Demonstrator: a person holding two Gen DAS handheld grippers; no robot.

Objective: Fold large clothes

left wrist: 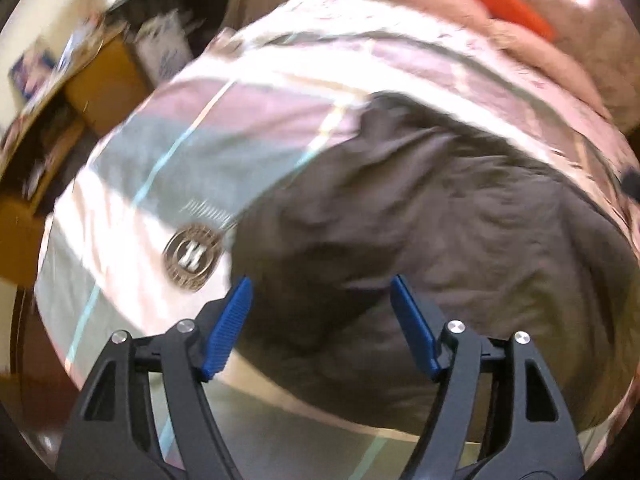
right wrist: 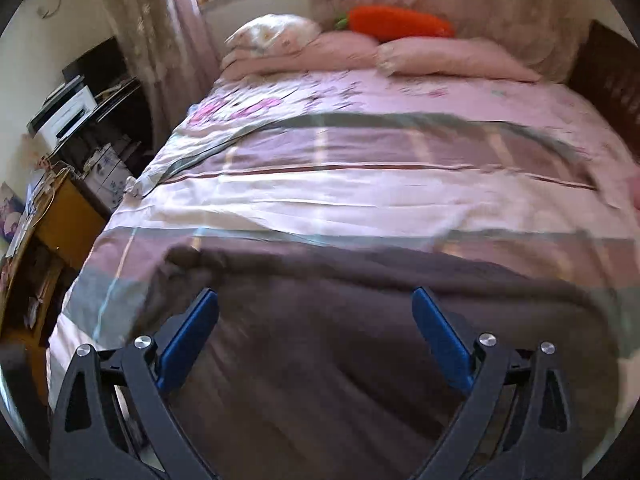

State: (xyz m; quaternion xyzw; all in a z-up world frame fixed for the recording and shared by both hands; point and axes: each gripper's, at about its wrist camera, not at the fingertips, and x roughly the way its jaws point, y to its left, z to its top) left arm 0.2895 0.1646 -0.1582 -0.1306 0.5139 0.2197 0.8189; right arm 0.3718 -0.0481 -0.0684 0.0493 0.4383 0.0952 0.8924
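Dark brown garment [right wrist: 360, 340] lies spread on the bed [right wrist: 360, 196], lower centre of both views, rumpled w/ creases. Left claw [left wrist: 322, 292] and right claw [right wrist: 316, 304] both hover over it, jaws wide apart, holding nothing. Looks soft, limp, thickish; prob. drapes and sags when lifted, not slippery. Best to pinch at edge/corner, e.g. bunched bit [right wrist: 188, 258] at centre left in right view.

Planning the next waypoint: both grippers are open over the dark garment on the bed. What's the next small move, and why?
Probably lower the left gripper onto the near-left edge of the dark garment and close on it. Both it and the right gripper are open and hold nothing, and the garment lies rumpled and unfolded on the striped bedspread. Motion blur hides the exact hem.
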